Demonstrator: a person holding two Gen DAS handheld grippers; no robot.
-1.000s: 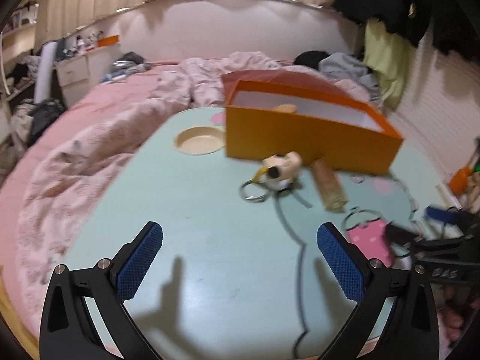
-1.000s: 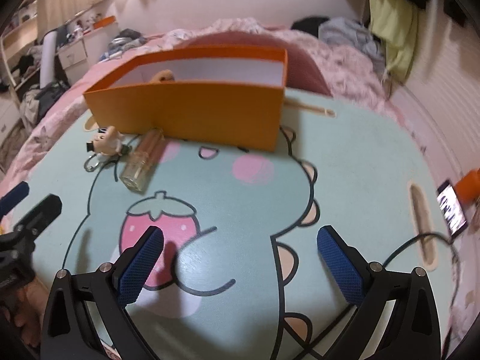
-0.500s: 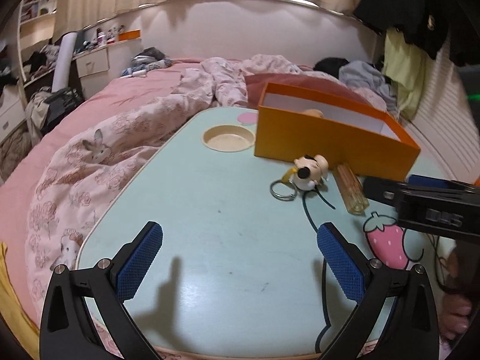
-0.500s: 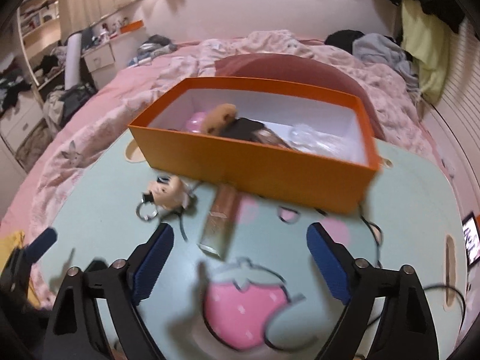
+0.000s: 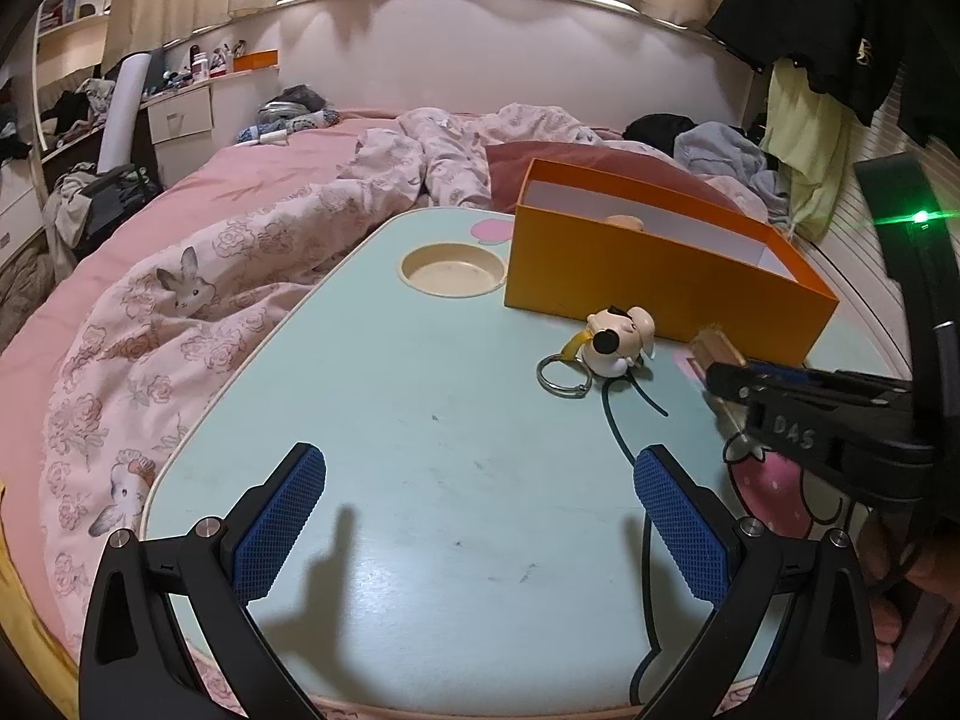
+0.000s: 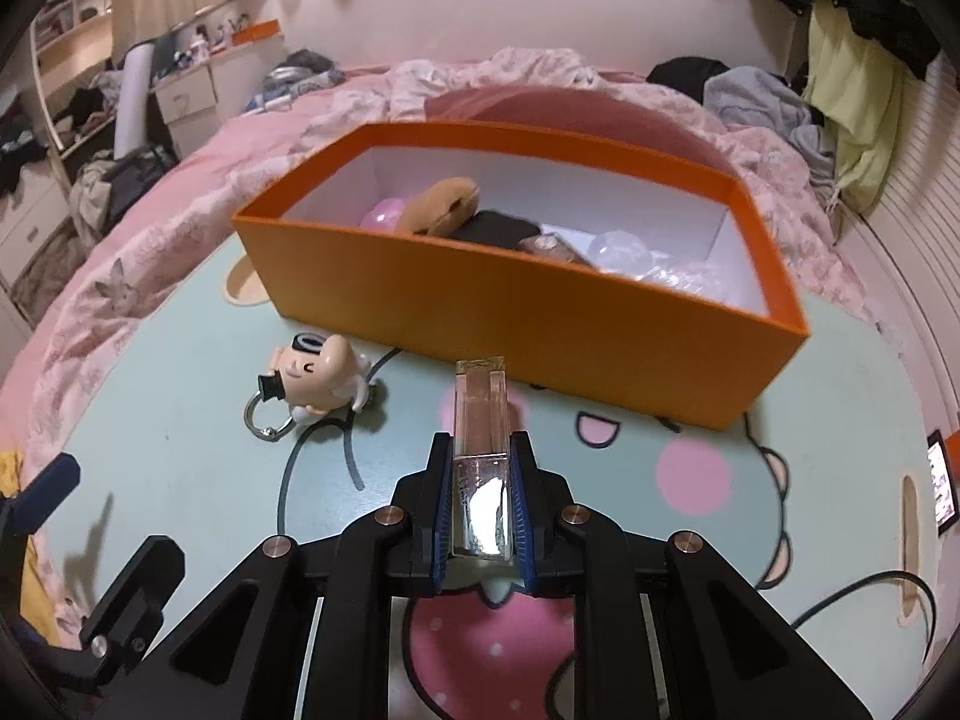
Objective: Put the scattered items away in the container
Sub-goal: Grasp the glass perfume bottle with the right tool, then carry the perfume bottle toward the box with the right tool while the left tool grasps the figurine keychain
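An orange box [image 6: 540, 324] stands at the back of the mint table [image 5: 390, 390] and holds several small items. My right gripper [image 6: 482, 450] has its jaws closing on a clear rectangular bottle [image 6: 480, 414], and its blue pads press both sides. The bottle's gold cap points at the box wall. A cartoon figure keychain [image 6: 315, 375] with a metal ring lies to the left of the bottle. In the left wrist view, my left gripper [image 5: 480, 480] hangs open over bare table, short of the keychain [image 5: 618, 342]. The right gripper [image 5: 726, 381] reaches in from the right at the bottle [image 5: 714, 351].
A round cup recess [image 5: 452, 270] sits in the table left of the box. Pink floral bedding [image 5: 180, 276] surrounds the table on the left and behind. A phone [image 6: 941, 483] and a black cable [image 6: 852, 597] lie at the right edge.
My right gripper swung left across the table to the bottle, and its wide-open jaws closed onto it. The left gripper stayed open in much the same place.
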